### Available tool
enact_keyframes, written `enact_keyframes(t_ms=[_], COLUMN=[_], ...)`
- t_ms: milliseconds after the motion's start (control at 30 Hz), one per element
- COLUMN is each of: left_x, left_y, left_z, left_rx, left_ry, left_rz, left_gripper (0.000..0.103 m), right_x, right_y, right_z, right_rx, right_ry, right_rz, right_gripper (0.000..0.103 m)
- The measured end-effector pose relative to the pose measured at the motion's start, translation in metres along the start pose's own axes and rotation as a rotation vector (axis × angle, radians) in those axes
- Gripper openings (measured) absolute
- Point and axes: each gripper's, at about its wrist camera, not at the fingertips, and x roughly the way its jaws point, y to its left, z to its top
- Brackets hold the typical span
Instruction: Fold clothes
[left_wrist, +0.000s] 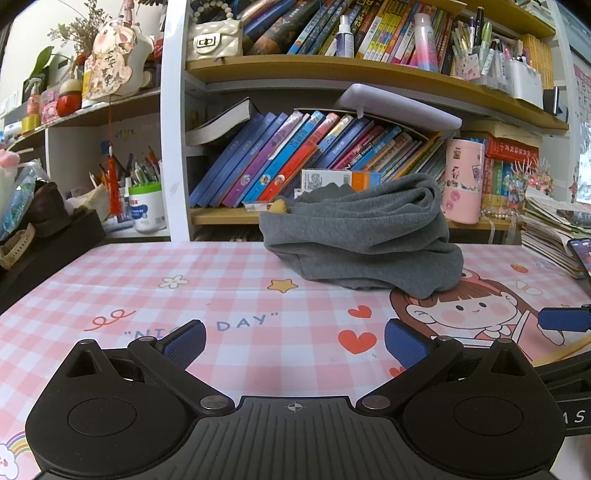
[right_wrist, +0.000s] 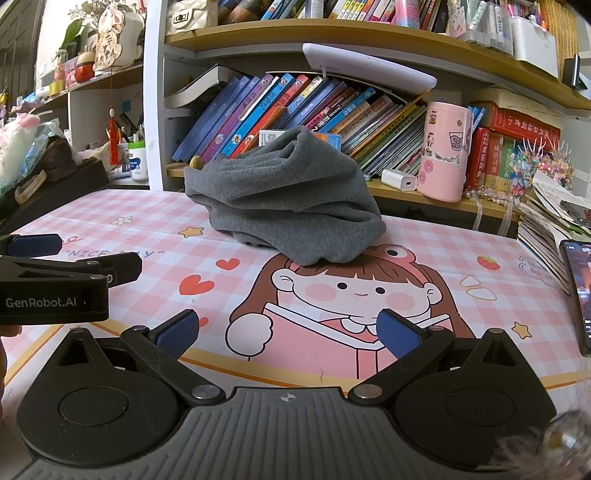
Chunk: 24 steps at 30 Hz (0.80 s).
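Observation:
A grey garment (left_wrist: 364, 240) lies crumpled in a heap at the far side of the pink checked table mat (left_wrist: 184, 280); the right wrist view shows the same garment (right_wrist: 284, 199) ahead and slightly left. My left gripper (left_wrist: 293, 341) is open, low over the mat, well short of the heap, nothing between its blue pads. My right gripper (right_wrist: 288, 330) is open too, over the cartoon girl print, empty. The right gripper's blue pad shows at the right edge of the left wrist view, and the left gripper (right_wrist: 44, 280) shows at the left edge of the right wrist view.
A bookshelf (left_wrist: 332, 70) full of books stands right behind the table. A pink cup (right_wrist: 445, 151) and a white charger (right_wrist: 400, 181) sit on its low ledge. A stack of booklets (right_wrist: 546, 236) and a phone (right_wrist: 580, 291) lie at the right edge. A black box (left_wrist: 48, 247) stands at the left.

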Motion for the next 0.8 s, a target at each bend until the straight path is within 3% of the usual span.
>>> enact_keyframes(t_ms=[533, 800], left_x=[0.0008, -0.0084], left_y=[-0.0015, -0.0043], left_z=[0.0009, -0.0009], left_rx=[0.003, 0.017], left_ry=[0.002, -0.054], left_rz=[0.024, 0.044], left_gripper=[0.103, 0.103], right_x=[0.0013, 0.0012], right_y=[-0.0024, -0.0019], right_z=[-0.0001, -0.0004], right_rx=[0.018, 0.012], right_ry=[0.007, 0.005], right_rz=[-0.01, -0.017], right_gripper=[0.103, 0.103])
